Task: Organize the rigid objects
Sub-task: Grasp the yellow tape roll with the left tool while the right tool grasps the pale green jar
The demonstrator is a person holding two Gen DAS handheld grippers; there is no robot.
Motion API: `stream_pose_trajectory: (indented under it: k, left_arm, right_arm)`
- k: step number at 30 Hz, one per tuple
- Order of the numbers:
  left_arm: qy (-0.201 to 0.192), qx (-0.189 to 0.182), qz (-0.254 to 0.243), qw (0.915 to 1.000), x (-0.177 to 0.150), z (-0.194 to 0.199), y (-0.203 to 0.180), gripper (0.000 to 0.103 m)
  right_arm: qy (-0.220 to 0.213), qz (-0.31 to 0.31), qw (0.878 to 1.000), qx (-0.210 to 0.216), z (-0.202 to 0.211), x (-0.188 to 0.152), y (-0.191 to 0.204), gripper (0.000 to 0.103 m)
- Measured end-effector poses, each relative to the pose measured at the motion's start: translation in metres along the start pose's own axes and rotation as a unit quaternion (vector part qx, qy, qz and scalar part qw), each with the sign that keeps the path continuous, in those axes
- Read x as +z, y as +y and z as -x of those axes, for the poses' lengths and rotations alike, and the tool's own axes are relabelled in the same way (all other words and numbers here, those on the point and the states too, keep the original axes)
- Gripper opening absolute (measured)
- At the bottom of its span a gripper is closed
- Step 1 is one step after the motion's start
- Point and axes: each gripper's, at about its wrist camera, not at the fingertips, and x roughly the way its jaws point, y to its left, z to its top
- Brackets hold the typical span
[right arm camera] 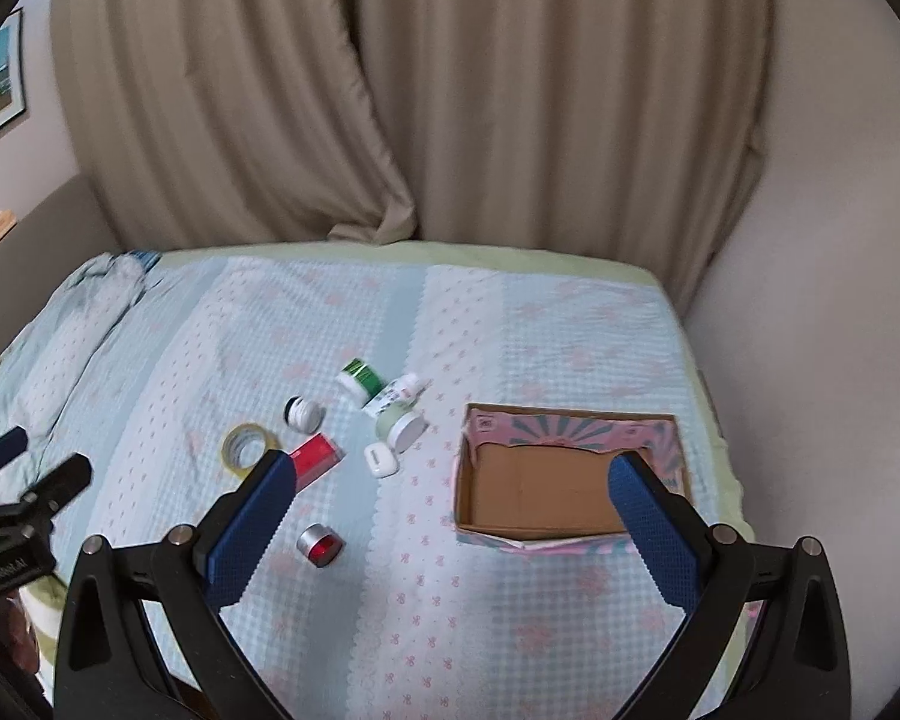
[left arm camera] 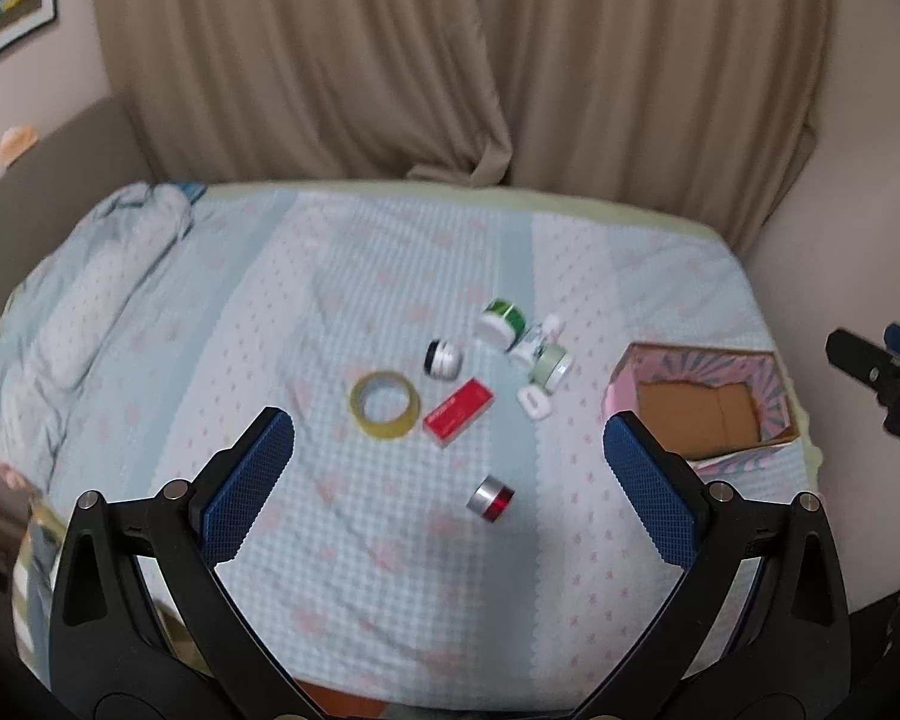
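Small items lie in a loose group mid-bed: a yellow tape roll [left arm camera: 384,411] [right arm camera: 246,447], a red box [left arm camera: 457,420] [right arm camera: 313,457], a black-and-white jar [left arm camera: 442,358] [right arm camera: 303,413], a green-labelled jar [left arm camera: 500,321] [right arm camera: 360,381], a white bottle [left arm camera: 535,341] [right arm camera: 397,394], a pale green jar [left arm camera: 549,366] [right arm camera: 401,425], a white case [left arm camera: 534,402] [right arm camera: 380,459] and a red-and-silver cylinder [left arm camera: 491,498] [right arm camera: 320,545]. The pink open cardboard box [left arm camera: 780,420] [right arm camera: 666,450] sits to the right, empty. My left gripper [left arm camera: 450,450] hangs open above the cylinder. My right gripper [right arm camera: 453,492] is open near the box.
The bed [left arm camera: 390,588] [right arm camera: 510,600] has a light blue checked cover, with a bunched blanket [left arm camera: 90,300] [right arm camera: 78,324] at its left. Beige curtains [left arm camera: 450,60] [right arm camera: 420,90] hang behind, and a wall [right arm camera: 810,300] bounds the right edge.
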Motion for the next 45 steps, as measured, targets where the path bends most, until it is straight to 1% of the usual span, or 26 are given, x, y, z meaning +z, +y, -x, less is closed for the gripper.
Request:
stream_pose_trajectory:
  k: [1, 5, 7, 9, 12, 13, 16, 21, 25, 29, 32, 35, 39, 44, 45]
  left_arm:
    - [0.008, 0.003, 0.004, 1.0000, -0.002, -0.008, 0.001, 0.102]
    - [0.040, 0.023, 0.026, 0.9986, -0.009, -0.044, 0.013, 0.102]
    - [0.053, 0.036, 0.037, 0.9973, -0.010, -0.063, 0.020, 0.102]
    - [0.064, 0.041, 0.047, 0.9960, -0.010, -0.082, 0.028, 0.102]
    - [0.087, 0.047, 0.052, 0.9938, -0.011, -0.117, 0.039, 0.102]
    - [0.095, 0.049, 0.052, 0.9929, -0.012, -0.130, 0.042, 0.102]
    - [0.126, 0.049, 0.062, 0.9889, -0.015, -0.177, 0.058, 0.102]
    - [0.166, 0.040, 0.081, 0.9819, -0.018, -0.248, 0.084, 0.102]
    - [0.203, 0.031, 0.096, 0.9739, -0.022, -0.305, 0.098, 0.102]
    - [0.241, 0.020, 0.110, 0.9640, -0.030, -0.357, 0.103, 0.102]
    - [0.264, 0.019, 0.109, 0.9581, -0.036, -0.384, 0.101, 0.102]
    - [0.279, 0.020, 0.106, 0.9542, -0.043, -0.405, 0.101, 0.102]
    - [0.295, 0.024, 0.111, 0.9486, -0.049, -0.429, 0.103, 0.102]
    - [0.304, 0.022, 0.117, 0.9453, -0.053, -0.450, 0.102, 0.102]
    - [0.305, 0.022, 0.114, 0.9452, -0.054, -0.454, 0.101, 0.102]
  right_arm:
    - [0.003, 0.004, 1.000, 0.005, -0.005, 0.000, 0.000, 0.103]
    - [0.026, 0.020, 0.999, 0.032, -0.047, 0.004, 0.004, 0.103]
    - [0.037, 0.018, 0.998, 0.043, -0.064, 0.006, 0.006, 0.103]
    - [0.056, 0.013, 0.997, 0.055, -0.091, 0.009, 0.013, 0.103]
    - [0.075, 0.008, 0.995, 0.064, -0.119, 0.011, 0.024, 0.103]
    - [0.083, 0.007, 0.994, 0.064, -0.135, 0.013, 0.030, 0.103]
    - [0.100, 0.002, 0.993, 0.059, -0.167, 0.016, 0.043, 0.103]
    - [0.138, -0.017, 0.989, 0.047, -0.234, 0.020, 0.064, 0.103]
    - [0.169, -0.036, 0.984, 0.030, -0.289, 0.021, 0.077, 0.103]
    - [0.198, -0.061, 0.978, 0.017, -0.331, 0.021, 0.081, 0.103]
    - [0.219, -0.074, 0.973, 0.009, -0.360, 0.016, 0.082, 0.103]
    - [0.238, -0.083, 0.968, -0.002, -0.386, 0.010, 0.081, 0.103]
    - [0.252, -0.108, 0.962, -0.015, -0.410, 0.005, 0.075, 0.103]
    - [0.258, -0.151, 0.954, -0.032, -0.430, 0.003, 0.063, 0.103]
    - [0.259, -0.155, 0.953, -0.036, -0.433, 0.003, 0.061, 0.100]
